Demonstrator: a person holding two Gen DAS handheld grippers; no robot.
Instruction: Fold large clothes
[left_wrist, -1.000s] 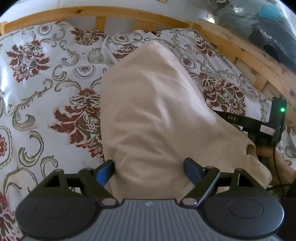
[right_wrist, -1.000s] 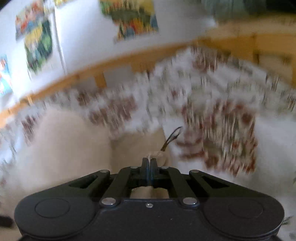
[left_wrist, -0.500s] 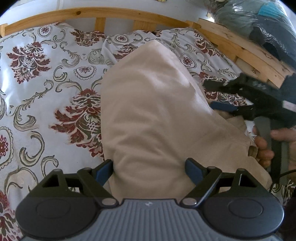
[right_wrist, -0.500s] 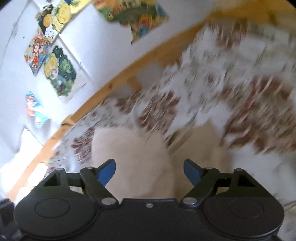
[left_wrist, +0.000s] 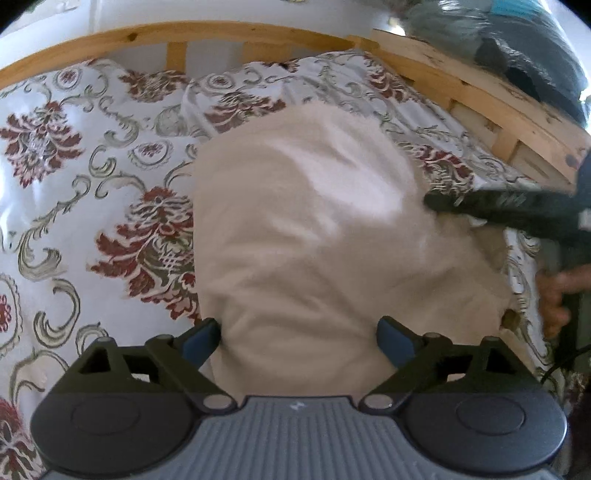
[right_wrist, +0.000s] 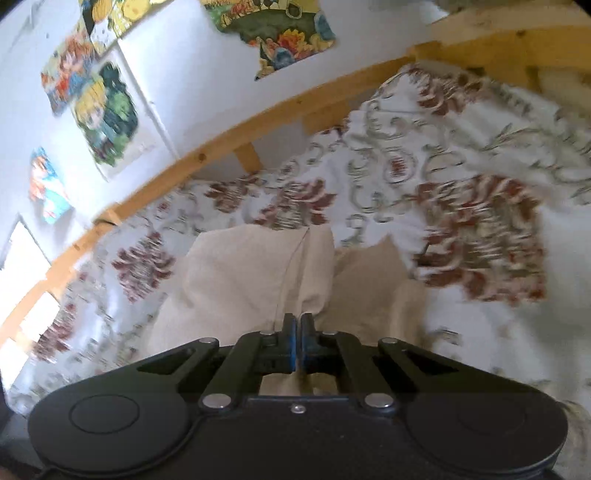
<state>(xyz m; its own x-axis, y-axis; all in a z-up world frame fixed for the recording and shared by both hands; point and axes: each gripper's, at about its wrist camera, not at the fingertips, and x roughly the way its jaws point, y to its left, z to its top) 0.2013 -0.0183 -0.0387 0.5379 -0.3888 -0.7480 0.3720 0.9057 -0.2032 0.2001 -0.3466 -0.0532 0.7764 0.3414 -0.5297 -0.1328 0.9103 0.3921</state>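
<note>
1. Two hand-held grippers worked over one beige folded cloth garment (left_wrist: 306, 236) lying on a white bedspread with red floral print (left_wrist: 74, 177) inside a pale wooden bed frame (left_wrist: 207, 31).
2. Left gripper (left_wrist: 299, 336): jaws had just been opening, wide, straddling the garment's near end, blue pads (left_wrist: 201, 338) not pressing.
3. Right gripper (right_wrist: 296, 345), in a person's hand (left_wrist: 554, 295): jaws had just closed, pinching the garment's edge.

A wooden-framed bed (left_wrist: 461, 88) is carrying a floral bedspread (left_wrist: 74, 155) spread across it. A beige garment (left_wrist: 306, 229) is lying directly on the bedspread, reaching toward the bed's slatted rail.
</note>
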